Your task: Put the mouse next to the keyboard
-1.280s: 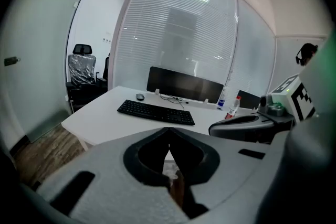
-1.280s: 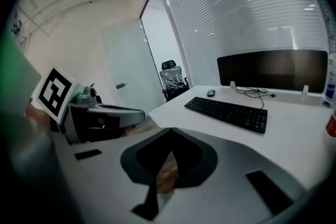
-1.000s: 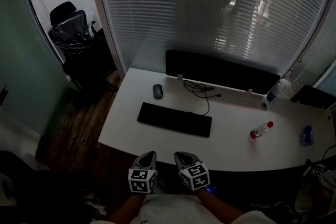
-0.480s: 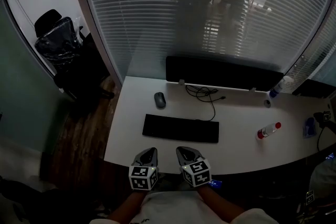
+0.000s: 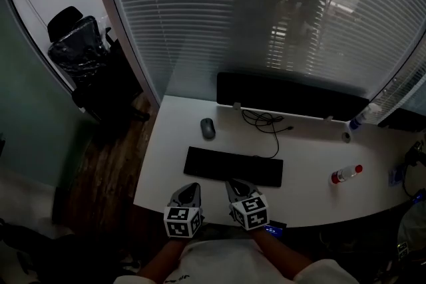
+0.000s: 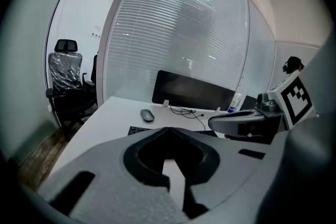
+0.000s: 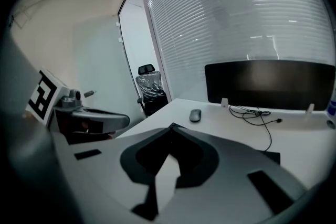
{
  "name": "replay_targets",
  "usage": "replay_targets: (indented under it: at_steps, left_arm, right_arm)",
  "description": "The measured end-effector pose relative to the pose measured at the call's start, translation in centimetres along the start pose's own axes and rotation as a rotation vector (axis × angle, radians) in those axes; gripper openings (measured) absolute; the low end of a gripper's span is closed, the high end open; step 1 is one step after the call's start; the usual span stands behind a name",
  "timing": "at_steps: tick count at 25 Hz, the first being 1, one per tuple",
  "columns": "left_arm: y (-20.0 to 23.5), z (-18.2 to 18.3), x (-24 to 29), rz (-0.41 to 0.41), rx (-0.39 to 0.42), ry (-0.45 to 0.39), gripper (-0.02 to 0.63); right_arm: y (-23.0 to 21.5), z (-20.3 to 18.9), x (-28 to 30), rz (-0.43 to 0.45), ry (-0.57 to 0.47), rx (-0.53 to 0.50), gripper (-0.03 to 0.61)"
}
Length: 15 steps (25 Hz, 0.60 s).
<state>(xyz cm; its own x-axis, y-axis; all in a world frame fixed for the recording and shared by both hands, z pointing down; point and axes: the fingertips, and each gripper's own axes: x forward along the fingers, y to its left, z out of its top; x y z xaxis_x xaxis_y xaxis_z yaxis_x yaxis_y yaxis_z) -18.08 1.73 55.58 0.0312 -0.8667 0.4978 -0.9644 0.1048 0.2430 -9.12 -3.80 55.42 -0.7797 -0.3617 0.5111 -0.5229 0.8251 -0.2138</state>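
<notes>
White desk [image 5: 306,156]: mouse [image 5: 208,128] sits behind keyboard [image 5: 233,167] (left end, not touching). Jaws of left gripper [image 5: 189,189] and right gripper [image 5: 234,185] are together, empty.

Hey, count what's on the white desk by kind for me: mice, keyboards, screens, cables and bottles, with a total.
Mouse: 1
Keyboard: 1
Screen: 1
Cable: 1
Bottles: 2, the second upright at the screen's right end
Total: 6
</notes>
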Motion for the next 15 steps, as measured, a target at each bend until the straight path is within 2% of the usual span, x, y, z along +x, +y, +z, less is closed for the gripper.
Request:
replay_targets:
  at_steps: [10, 13, 15]
  left_arm:
    - [2.6, 1.9, 2.7, 0.033, 0.013, -0.002, 0.005]
    - [3.4, 2.5, 3.3, 0.039, 0.019, -0.008, 0.005]
    - [4.1, 2.6, 3.6, 0.044, 0.020, -0.009, 0.005]
  right_arm:
    - [-2.1, 2.6, 3.6, -0.001, -0.002, -0.045, 0.012]
    - [-2.7, 3.3, 5.5, 0.009, 0.015, -0.069, 0.068]
    - [-3.1, 3.9, 6.8, 0.001, 0.013, -0.076, 0.084]
